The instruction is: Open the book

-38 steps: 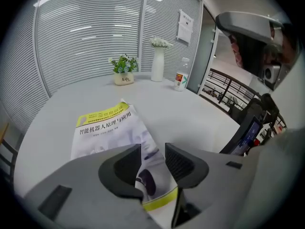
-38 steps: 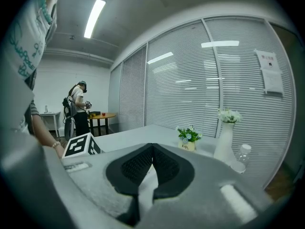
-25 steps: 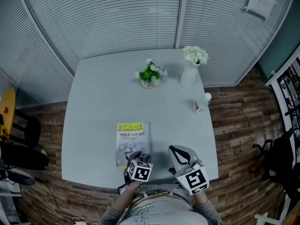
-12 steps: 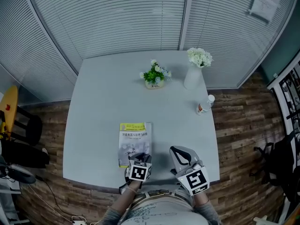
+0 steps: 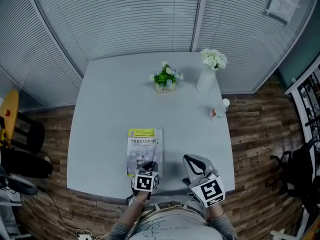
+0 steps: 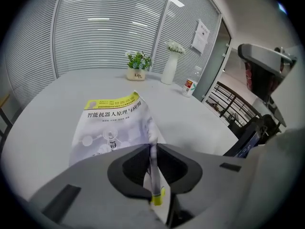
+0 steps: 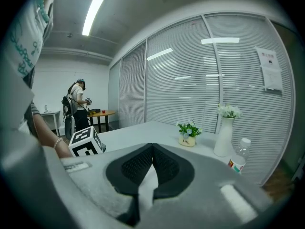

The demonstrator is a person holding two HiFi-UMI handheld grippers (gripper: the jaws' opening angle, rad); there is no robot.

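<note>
A closed book (image 5: 143, 145) with a yellow-topped cover lies near the table's front edge. In the left gripper view, the book (image 6: 112, 123) shows its cover's near right corner lifted and standing as a thin sheet between my jaws. My left gripper (image 5: 148, 165) is at the book's near end; in its own view the left gripper (image 6: 151, 149) has its jaws closing, pads pressed on that cover edge. My right gripper (image 5: 193, 160) hovers to the right of the book, apart from it. In its own view the right gripper (image 7: 152, 146) is shut with nothing in it.
A small potted plant (image 5: 165, 79), a white vase of flowers (image 5: 209, 75) and a plastic bottle (image 5: 217, 110) stand at the table's far and right side. The grey table (image 5: 105, 109) ends just before my hands. A person stands far off at another table (image 7: 76, 104).
My left gripper's jaws have come together on the book's near cover edge, and the gripper has rolled a little. The right gripper has stayed where it was.
</note>
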